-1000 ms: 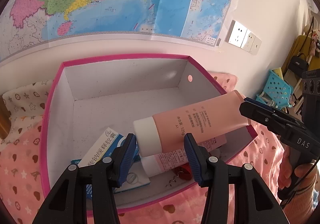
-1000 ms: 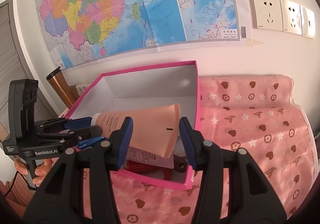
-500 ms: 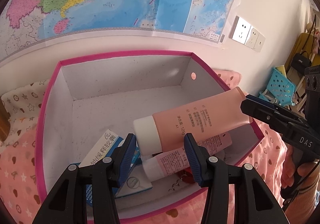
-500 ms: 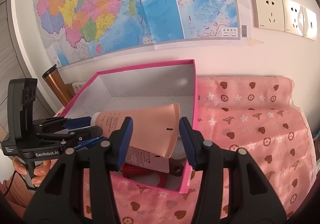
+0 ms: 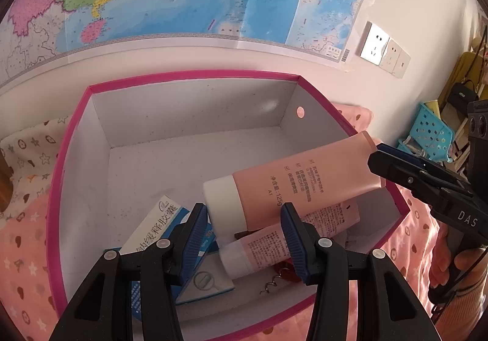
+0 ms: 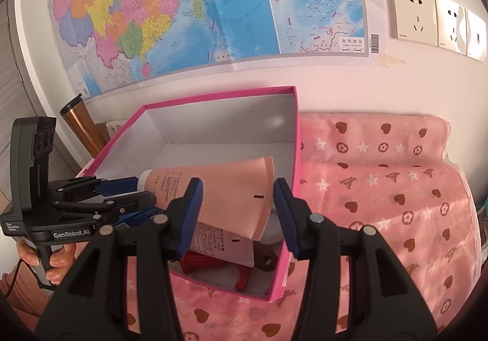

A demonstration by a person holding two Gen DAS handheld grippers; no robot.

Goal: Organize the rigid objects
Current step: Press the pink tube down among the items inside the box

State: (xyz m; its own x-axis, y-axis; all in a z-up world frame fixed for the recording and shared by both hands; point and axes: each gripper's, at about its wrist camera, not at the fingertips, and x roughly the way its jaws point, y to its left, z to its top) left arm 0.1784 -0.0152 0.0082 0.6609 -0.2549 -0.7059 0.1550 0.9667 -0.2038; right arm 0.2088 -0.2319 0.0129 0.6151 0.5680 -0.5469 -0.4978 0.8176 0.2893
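Big tube held over the pink box

The pink box (image 6: 291, 158) sits on the heart-print cloth (image 6: 381, 188). Both grippers clamp the salmon tube (image 5: 305, 176): left gripper (image 5: 244, 226) on its white cap, right gripper (image 6: 236, 206) on its crimped end, above a smaller tube (image 5: 274, 243) near the box's front edge.

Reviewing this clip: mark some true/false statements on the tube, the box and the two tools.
1. Both tools grip the big peach tube: the left tool at the cap end, the right tool at the crimped end. True.
2. The box holds nothing else. False: a smaller tube, a blue-white carton and a red corkscrew lie inside.
3. The big tube's cap is off. False: its white cap is on.
4. The box rim is pink. True.
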